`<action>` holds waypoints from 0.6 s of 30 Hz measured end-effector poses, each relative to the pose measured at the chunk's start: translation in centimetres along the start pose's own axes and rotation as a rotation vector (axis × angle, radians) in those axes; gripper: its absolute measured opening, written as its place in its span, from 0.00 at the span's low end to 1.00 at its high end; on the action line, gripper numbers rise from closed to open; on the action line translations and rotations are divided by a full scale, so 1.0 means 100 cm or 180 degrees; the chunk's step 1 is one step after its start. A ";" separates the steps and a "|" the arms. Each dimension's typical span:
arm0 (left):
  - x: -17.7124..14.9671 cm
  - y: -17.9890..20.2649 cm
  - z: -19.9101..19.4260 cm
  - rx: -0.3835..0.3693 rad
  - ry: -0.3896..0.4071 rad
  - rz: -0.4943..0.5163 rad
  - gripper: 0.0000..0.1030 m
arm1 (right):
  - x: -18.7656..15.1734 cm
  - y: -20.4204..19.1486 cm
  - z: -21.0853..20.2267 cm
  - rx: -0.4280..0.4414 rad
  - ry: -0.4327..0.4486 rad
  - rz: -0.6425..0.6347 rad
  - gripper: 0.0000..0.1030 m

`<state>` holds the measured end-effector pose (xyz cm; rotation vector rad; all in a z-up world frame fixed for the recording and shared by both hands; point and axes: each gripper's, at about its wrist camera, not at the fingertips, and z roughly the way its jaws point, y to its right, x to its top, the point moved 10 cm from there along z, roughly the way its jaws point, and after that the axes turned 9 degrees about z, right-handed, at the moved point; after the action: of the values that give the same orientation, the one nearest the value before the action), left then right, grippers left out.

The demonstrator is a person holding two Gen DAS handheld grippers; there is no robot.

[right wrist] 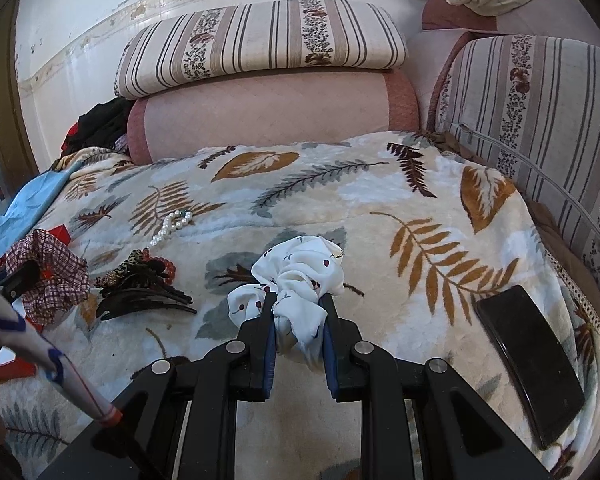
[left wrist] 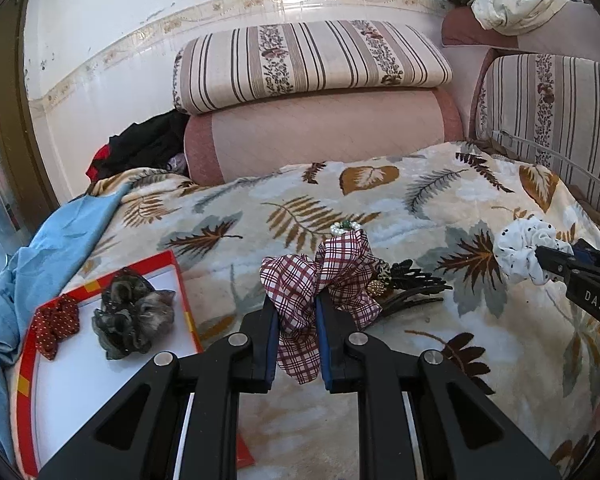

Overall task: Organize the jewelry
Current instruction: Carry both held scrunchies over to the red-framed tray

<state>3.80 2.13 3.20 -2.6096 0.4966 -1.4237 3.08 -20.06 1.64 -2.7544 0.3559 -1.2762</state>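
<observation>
My left gripper [left wrist: 297, 304] is shut on a red-and-white checked scrunchie [left wrist: 320, 276], held above the leaf-print blanket; it also shows in the right wrist view [right wrist: 50, 276]. My right gripper [right wrist: 299, 304] is shut on a white dotted scrunchie [right wrist: 300, 280], which also shows at the right of the left wrist view [left wrist: 520, 250]. A red-rimmed white box lid [left wrist: 168, 312] holds a red dotted bow [left wrist: 56, 324] and a grey-green scrunchie [left wrist: 134, 316]. A pearl bracelet [right wrist: 172, 224], red beads [right wrist: 166, 266] and black claw clips [right wrist: 140, 300] lie on the blanket.
A black phone [right wrist: 530, 360] lies on the blanket [right wrist: 340, 208] at the right. Striped and pink cushions [left wrist: 312, 92] stand at the back and right. Blue cloth [left wrist: 40, 256] hangs at the left edge. Dark clothes [left wrist: 140, 148] are piled behind.
</observation>
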 end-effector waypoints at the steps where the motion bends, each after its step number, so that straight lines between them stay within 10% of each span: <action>1: 0.000 -0.003 -0.002 0.0012 0.0009 -0.0006 0.15 | -0.001 0.000 -0.004 0.0005 0.0005 0.0016 0.21; 18: -0.033 -0.111 -0.016 0.0563 -0.0237 -0.0562 0.16 | -0.012 -0.111 -0.055 0.0712 -0.0089 -0.0144 0.21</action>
<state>3.28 13.80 4.41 -2.6044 0.1272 -1.3433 0.10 -8.86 6.22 -2.6021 0.1395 -1.2046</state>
